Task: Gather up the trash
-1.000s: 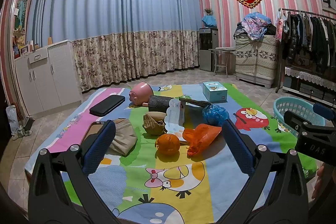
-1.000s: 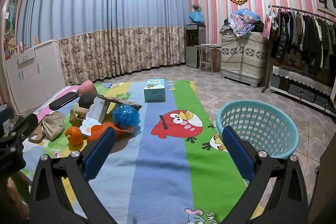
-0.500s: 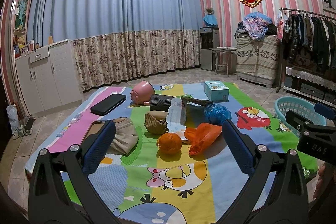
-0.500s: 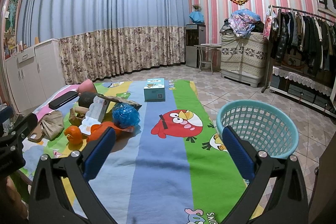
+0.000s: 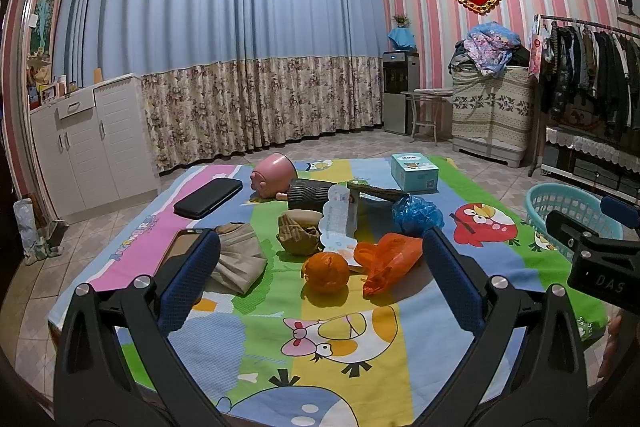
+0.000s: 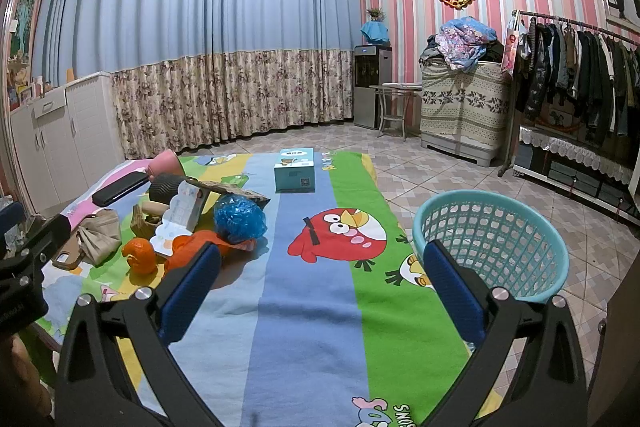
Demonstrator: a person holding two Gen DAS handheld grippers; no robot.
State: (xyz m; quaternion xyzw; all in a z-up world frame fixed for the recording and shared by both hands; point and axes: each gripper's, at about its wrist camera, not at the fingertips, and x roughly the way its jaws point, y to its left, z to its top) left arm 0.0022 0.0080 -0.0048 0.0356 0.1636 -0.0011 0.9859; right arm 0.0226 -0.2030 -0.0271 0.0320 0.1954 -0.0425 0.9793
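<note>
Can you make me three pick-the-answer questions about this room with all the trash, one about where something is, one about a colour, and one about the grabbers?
1. Where is the basket?
A. on the floor beside the mat
B. on the cupboard
C. on the mat's middle

2. What colour is the crumpled bag beside the orange peel?
A. green
B. orange
C. white

3. How is the left hand-held gripper?
A. shut on the peel
B. shut on nothing
C. open, holding nothing

Answers: 1 A, it stands on tiles off the mat's right edge. 2 B, it is bright orange. 3 C, its fingers are spread wide with nothing between them.
</note>
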